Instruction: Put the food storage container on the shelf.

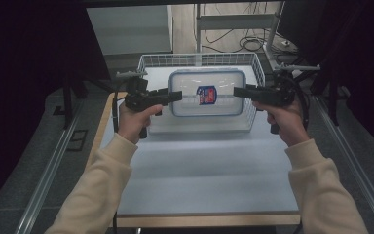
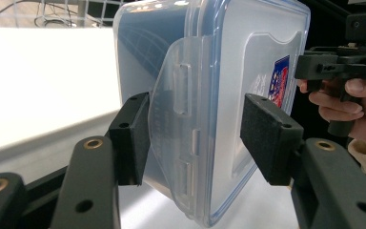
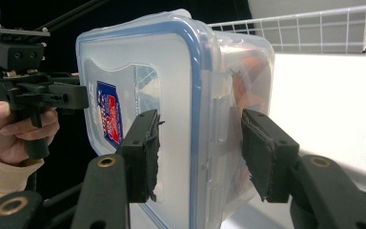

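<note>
A clear plastic box (image 1: 207,92) with a blue-rimmed lid sits over a white wire basket (image 1: 146,61) at the far end of the table (image 1: 199,165); whether it rests on the basket floor or is lifted cannot be told from the high view. The lid carries a red-and-blue label (image 1: 206,94) near its middle. The left gripper (image 1: 175,95) meets the box at its left end, and the right gripper (image 1: 238,91) meets it at the right end, each held in a hand (image 1: 135,119) with a cream sleeve (image 1: 100,190) behind. In the left gripper view the jaws stand spread on either side of the box's side latch (image 2: 178,119): the left pad (image 2: 132,138) lies against or just beside the box wall, while the right pad (image 2: 267,136) stands a little apart from the lid face. In the right gripper view the jaws are likewise spread astride the box edge, the left pad (image 3: 143,152) just beside the lid and the right pad (image 3: 266,152) near the box body with a gap showing. Neither pair is pressed closed on the box. Each gripper view shows the opposite gripper (image 2: 336,64) and its hand (image 3: 16,131) beyond the box. Cables (image 1: 253,41) lie on the floor behind the basket.
</note>
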Demonstrator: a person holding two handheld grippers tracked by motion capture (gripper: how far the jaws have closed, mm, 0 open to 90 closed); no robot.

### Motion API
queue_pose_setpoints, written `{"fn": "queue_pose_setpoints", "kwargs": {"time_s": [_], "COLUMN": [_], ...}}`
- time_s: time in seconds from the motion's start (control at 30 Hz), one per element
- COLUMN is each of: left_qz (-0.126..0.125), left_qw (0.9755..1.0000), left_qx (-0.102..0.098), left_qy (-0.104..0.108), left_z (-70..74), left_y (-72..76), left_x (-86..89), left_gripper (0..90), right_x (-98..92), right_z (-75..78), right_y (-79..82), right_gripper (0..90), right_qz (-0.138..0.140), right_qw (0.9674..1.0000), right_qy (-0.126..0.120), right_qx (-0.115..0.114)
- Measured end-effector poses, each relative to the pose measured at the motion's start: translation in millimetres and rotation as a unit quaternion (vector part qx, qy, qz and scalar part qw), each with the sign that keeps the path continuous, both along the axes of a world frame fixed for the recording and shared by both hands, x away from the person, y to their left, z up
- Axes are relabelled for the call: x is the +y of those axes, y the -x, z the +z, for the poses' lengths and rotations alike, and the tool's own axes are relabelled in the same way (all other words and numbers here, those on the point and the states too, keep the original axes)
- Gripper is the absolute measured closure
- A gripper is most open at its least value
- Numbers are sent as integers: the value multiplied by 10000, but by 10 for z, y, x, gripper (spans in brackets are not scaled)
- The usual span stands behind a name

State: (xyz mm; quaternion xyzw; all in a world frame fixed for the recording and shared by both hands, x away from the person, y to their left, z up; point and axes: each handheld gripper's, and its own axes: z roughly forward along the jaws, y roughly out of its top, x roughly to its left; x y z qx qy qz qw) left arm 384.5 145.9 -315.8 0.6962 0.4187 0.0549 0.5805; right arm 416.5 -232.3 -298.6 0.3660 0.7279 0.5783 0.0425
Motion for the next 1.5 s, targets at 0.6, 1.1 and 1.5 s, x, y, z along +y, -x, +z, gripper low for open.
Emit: {"fn": "queue_pose_setpoints", "kwargs": {"time_s": [0.6,1.1,1.5], "left_qz": [27,113,145], "left_qw": [9994,9959,9911], "left_qx": [334,895,1248], "left_qy": [-55,38,441], "left_z": [85,53,-58], "left_y": [-739,-1067,-1352], "left_x": [77,94,83], "left_gripper": [449,420,351], "right_x": [127,229,303], "right_z": [141,88,26], "right_y": [-794,-1015,-1184], "right_gripper": [477,437,366], "right_qz": [-112,-371,-845], "right_qw": [9986,9962,9886], "right_qy": [96,256,77], "right_qx": [511,749,1246]}}
